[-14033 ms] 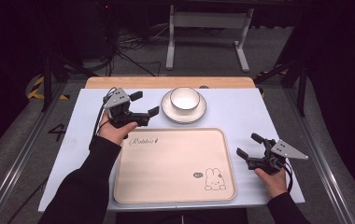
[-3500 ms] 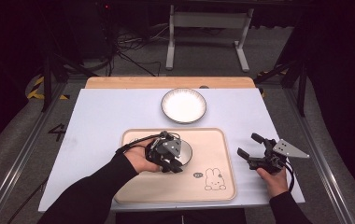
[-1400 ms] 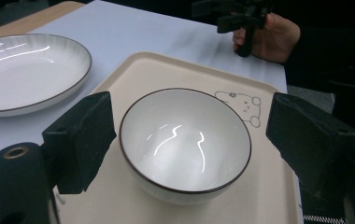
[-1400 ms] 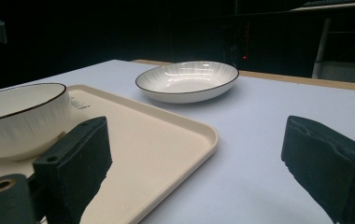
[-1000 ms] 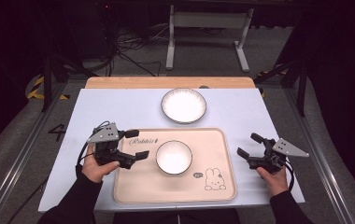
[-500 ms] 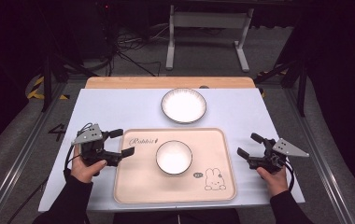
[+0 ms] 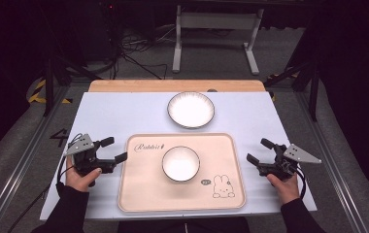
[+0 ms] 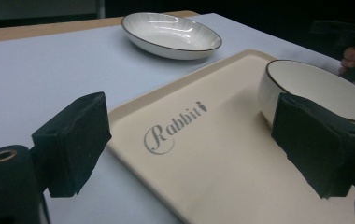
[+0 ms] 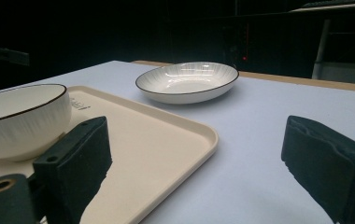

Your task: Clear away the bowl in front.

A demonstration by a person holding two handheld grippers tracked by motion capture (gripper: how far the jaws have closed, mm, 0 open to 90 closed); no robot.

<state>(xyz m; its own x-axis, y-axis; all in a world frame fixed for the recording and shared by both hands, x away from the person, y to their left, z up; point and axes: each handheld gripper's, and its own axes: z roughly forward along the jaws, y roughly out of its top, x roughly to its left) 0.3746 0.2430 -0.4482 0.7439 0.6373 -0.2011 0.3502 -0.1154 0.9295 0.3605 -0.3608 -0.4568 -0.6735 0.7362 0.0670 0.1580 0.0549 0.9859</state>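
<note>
The bowl (image 7: pixel 180 163) is set mid-tray (image 7: pixel 139 194). The left tool (image 7: pixel 110 150) is parted and empty beside the tray; the plate (image 7: pixel 191 109) is best approached low, rim centred.

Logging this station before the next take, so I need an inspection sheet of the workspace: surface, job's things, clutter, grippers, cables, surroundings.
Surface: pale table top, wooden strip along the far edge.
Job's things: white bowl upright mid-tray; beige tray printed with "Rabbit" and a rabbit drawing; white plate beyond the tray, apart from it.
Clutter: nothing seen.
Grippers: left gripper beside the tray's left edge, jaws open, nothing between them; right gripper right of the tray, jaws open, nothing between them.
Cables: one trails from each gripper; a tangle on the floor behind the table.
Surroundings: dark room, grey metal stand beyond the table.
</note>
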